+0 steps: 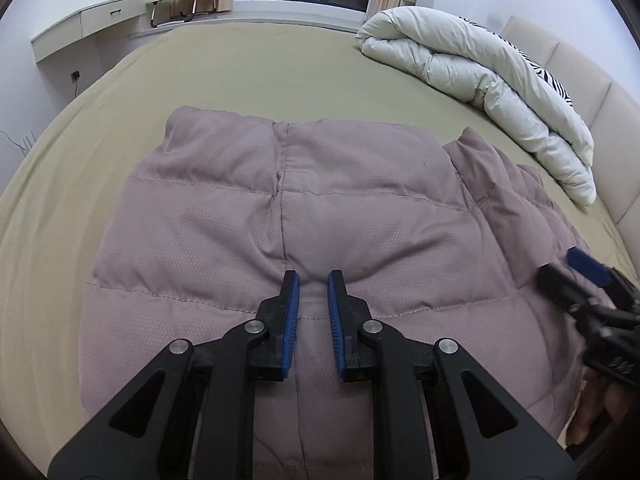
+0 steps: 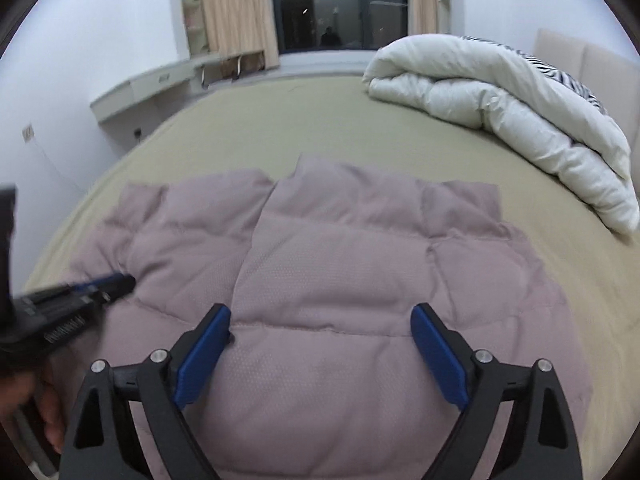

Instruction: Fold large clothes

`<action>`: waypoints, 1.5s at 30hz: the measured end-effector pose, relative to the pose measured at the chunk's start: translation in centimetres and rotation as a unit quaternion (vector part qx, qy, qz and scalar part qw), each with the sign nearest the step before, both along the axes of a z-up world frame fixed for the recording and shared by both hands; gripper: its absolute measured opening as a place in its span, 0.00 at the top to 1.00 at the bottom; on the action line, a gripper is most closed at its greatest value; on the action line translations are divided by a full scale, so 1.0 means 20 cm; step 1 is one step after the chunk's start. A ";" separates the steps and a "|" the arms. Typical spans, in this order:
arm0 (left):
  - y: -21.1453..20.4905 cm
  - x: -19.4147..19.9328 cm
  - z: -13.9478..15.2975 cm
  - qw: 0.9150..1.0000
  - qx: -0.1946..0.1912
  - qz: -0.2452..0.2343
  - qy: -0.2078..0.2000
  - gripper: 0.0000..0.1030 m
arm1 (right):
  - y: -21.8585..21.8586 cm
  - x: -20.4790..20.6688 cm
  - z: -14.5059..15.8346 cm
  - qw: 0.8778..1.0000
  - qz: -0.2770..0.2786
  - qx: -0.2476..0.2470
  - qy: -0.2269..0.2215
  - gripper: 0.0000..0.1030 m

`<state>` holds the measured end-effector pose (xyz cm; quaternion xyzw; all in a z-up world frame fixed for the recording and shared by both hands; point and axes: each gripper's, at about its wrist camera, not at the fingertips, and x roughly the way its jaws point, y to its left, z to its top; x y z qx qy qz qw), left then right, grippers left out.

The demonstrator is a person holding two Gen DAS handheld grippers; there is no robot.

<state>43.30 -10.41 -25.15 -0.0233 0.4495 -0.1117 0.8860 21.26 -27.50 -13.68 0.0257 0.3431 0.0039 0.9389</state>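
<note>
Left gripper (image 1: 313,280): blue fingers (image 1: 291,320) a narrow gap apart, holding nothing, tips just above the centre seam of the mauve padded jacket (image 1: 248,216). Right gripper (image 2: 321,314): fingers (image 2: 438,354) spread wide, empty, over the same jacket (image 2: 340,272). Jacket directly beneath and ahead of both, spread flat on the bed (image 1: 240,68), long axis apparently running away from the fingertips, seam nearest the left. White duvet (image 2: 500,112) far right, well apart.
</note>
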 end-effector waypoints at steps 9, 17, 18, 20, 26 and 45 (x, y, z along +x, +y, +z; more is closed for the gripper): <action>0.01 -0.05 -0.01 1.000 -0.005 0.002 -0.001 0.86 | -0.01 0.05 -0.14 0.999 0.009 -0.031 0.028 0.00; 0.40 -0.21 0.23 0.997 -0.057 0.047 -0.021 0.07 | -0.27 -0.13 0.12 1.000 0.006 0.012 -0.012 0.00; 0.48 -0.23 0.24 0.996 -0.068 0.058 -0.022 0.00 | -0.34 -0.14 0.13 1.000 -0.002 0.014 -0.014 0.00; 0.62 -0.24 0.23 0.993 -0.092 0.073 -0.008 0.00 | -0.48 -0.14 0.14 0.999 -0.016 0.028 0.004 0.00; 0.90 -0.21 0.11 0.982 -0.151 0.104 0.043 0.00 | -0.92 -0.09 0.01 0.980 -0.052 0.172 0.089 0.00; 0.63 0.09 -0.32 0.949 -0.251 -0.001 0.191 0.40 | -0.99 0.18 -0.33 0.943 0.034 0.282 0.175 0.13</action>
